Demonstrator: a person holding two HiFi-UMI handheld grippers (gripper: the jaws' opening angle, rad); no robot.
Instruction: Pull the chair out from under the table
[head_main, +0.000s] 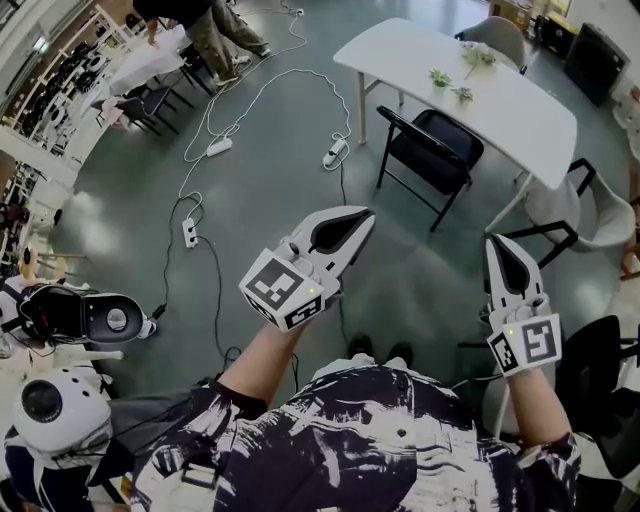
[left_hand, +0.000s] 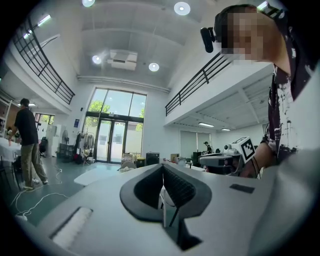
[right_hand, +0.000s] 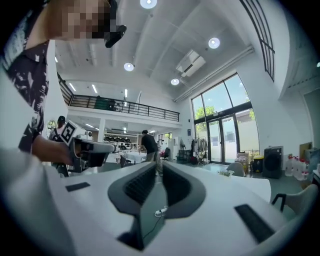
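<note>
A black folding chair (head_main: 432, 150) stands at the near side of the white table (head_main: 400, 50), its seat partly under the tabletop. Both grippers are held level in front of the person, well short of the chair and touching nothing. In the head view my left gripper (head_main: 362, 218) points toward the chair with its jaws together and nothing between them. My right gripper (head_main: 495, 243) is further right, jaws together too. The left gripper view shows its jaws (left_hand: 162, 172) closed and empty. Those of the right gripper (right_hand: 159, 170) are likewise closed and empty.
White cables and power strips (head_main: 215, 148) trail over the grey floor to the left of the chair. Small plants (head_main: 440, 78) sit on the table. A white armchair (head_main: 590, 210) stands at the table's right end, a grey chair (head_main: 497, 38) behind it. Camera gear (head_main: 85, 315) lies at the left.
</note>
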